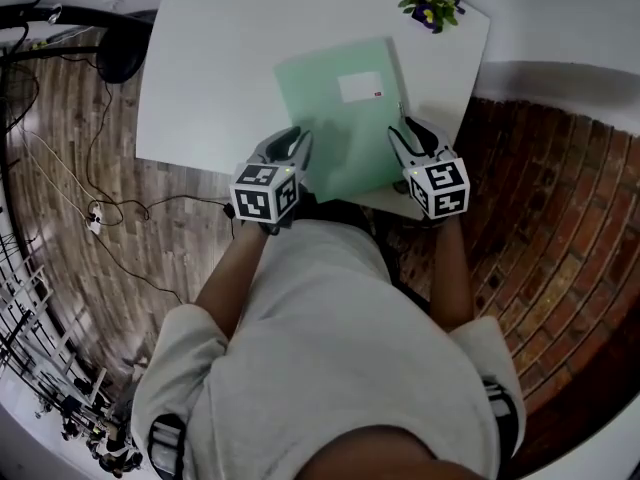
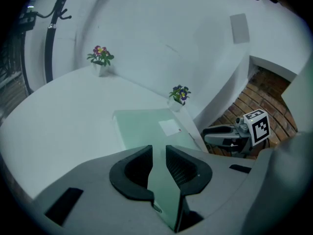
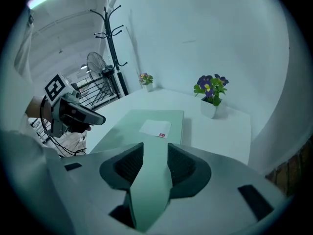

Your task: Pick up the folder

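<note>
Closest up is the person's pale shirt (image 1: 340, 338), filling the bottom of the head view, with both grippers held out past it over the near edge of the white table (image 1: 200, 88). Flat on it, mid-frame, lies the pale green folder (image 1: 340, 118), near edge right at the table's lip. At its near-left corner the left gripper (image 1: 297, 140) has its jaws only a narrow slit apart, green showing through. At the near-right corner the right gripper (image 1: 412, 133) is a bit wider, not clamped on it either. Loads of bare tabletop left of the folder, just a strip on the right. Potted flowers (image 1: 430, 6) sit upper right, well apart.
</note>
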A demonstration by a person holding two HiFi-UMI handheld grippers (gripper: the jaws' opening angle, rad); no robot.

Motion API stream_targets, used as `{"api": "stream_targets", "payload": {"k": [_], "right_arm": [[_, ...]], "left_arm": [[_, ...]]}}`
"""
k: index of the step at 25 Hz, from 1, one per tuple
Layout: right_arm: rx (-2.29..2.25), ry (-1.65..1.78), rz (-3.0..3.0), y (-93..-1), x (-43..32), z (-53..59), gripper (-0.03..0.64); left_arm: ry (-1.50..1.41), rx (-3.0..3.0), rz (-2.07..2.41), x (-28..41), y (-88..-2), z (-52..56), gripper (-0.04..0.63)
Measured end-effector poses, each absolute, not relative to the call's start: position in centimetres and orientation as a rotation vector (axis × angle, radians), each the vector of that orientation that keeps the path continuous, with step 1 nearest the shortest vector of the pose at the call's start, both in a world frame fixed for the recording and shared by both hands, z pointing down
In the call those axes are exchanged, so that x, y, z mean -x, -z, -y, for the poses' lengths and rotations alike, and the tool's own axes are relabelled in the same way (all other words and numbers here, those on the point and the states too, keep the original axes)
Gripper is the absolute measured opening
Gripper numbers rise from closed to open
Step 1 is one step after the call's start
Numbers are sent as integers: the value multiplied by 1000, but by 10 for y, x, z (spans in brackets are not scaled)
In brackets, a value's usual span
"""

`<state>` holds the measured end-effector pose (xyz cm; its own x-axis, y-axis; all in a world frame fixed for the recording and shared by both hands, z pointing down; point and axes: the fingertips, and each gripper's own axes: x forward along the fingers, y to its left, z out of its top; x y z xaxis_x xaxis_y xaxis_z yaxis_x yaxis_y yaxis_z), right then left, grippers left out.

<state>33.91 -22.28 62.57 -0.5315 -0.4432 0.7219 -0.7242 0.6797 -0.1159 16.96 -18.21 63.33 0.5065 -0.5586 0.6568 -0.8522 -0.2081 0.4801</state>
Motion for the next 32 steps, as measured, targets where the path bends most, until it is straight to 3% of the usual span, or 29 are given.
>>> {"api": "stream_targets", "payload": {"k": [10,26,32], "right_arm": [[-774,-617,2132,-657,-347,231,172],[-675,-927,2100,-688,-350,239,261],[-609,-977,2078,-699,-343,234,297]], "left_arm": [[-415,-1718,1168,-161,-663,171,139],[-335,-1596,1075,-170,-684,172,283],[-330,-1571,1061,-173,-691,172,305]]}}
